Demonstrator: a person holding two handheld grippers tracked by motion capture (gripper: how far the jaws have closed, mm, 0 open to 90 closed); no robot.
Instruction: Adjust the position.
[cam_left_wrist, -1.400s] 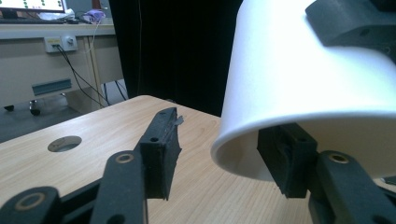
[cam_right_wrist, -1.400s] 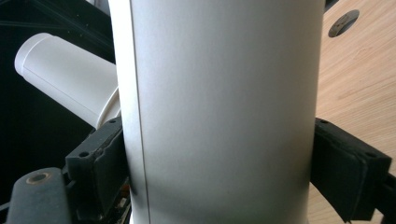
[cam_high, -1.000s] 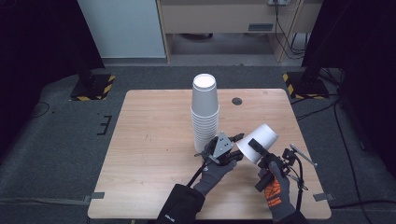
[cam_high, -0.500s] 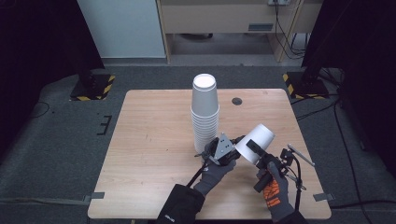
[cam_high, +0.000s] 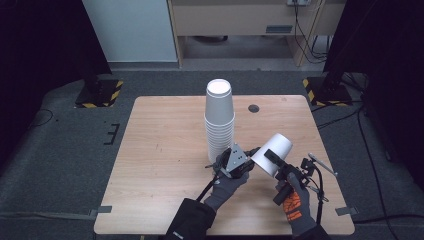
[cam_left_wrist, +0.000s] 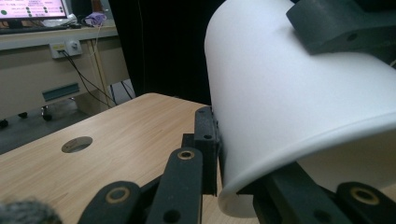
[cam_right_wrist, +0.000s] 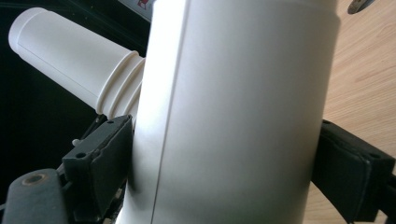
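Both hand-held grippers meet on one white paper cup, held tilted just above the near right part of the wooden surface. Right hand-held gripper is clamped across the cup's body; in the right gripper view its black pads press the wall from either side. Left hand-held gripper has just been closing, and in the left gripper view it pinches the cup's rim, one jaw outside the wall and the other seemingly inside the mouth, though the inner pad is mostly hidden. A tall stack of cups stands upright just behind the left gripper, near the middle of the surface.

The likely trouble is crushing: thin paper squeezed at two places may buckle or crease if either hand tightens or the two pull in different directions. If more than one cup is nested in this grip, which cannot be told, a pull at the rim could tear it or slip off without freeing anything. The left gripper also sits close to the stack, so a sideways jerk could topple it.
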